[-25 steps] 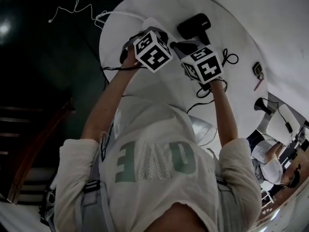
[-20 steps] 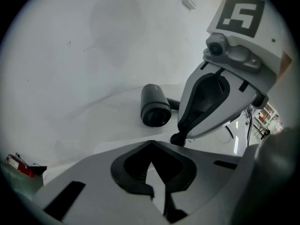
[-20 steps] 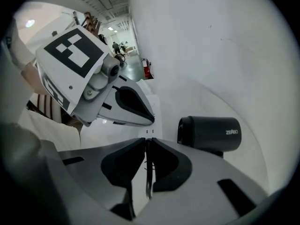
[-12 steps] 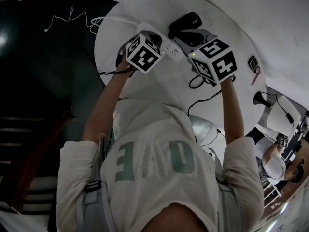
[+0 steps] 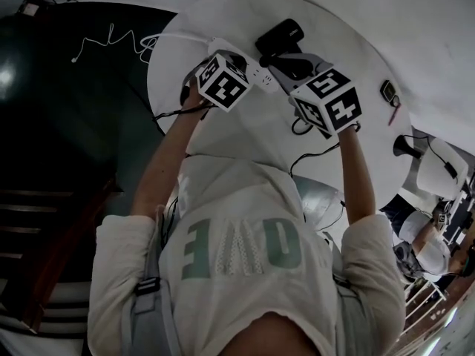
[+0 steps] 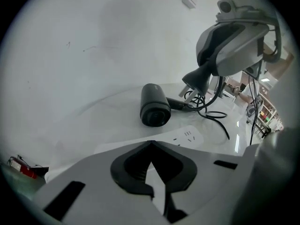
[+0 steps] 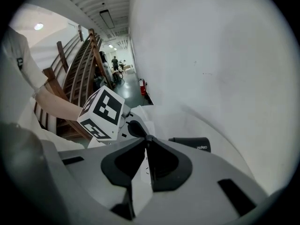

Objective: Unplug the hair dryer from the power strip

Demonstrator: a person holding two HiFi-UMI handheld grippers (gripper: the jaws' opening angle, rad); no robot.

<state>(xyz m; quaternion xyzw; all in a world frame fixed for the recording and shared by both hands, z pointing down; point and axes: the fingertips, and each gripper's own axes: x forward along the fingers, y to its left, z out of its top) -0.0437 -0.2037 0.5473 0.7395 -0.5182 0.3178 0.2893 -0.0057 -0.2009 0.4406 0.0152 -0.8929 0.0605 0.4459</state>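
- Black hair dryer [image 6: 154, 108] lies on its side on the white round counter [image 5: 364, 47], nozzle facing the left gripper's camera, just beyond the white power strip [image 6: 187, 136].
- And up it comes! Within the last second the right gripper [image 7: 147, 139] has lifted away from the strip. It now hangs above the dryer, pinched almost shut on what looks like the dark plug [image 6: 190, 92]. The black cable [image 6: 211, 114] droops from there back toward the dryer's handle.
- The strip sockets that show are bare, so I judge the plug is out and the unplugging is as good as done. Only setting the plug down seems left.
- Left gripper [image 6: 150, 144] hasn't budged. Its tips are closed together with nothing between them, planted at the strip's near end, and it seems to be pinning the strip while the other pulls.
- The left gripper view gives the game away, because it catches the right gripper from outside, raised, with cable trailing below it. The right gripper's own view shows only its tips meeting, a pale sliver between the pads, and the plug hard to make out.
- The right gripper view adds the left gripper's marker cube [image 7: 101, 114], the person's forearm [image 7: 51, 102] and a wooden stair rail [image 7: 82, 64] behind.
- Only the head view gives the whole layout: both cubes side by side over the strip, and cable loops on the counter nearer the person.
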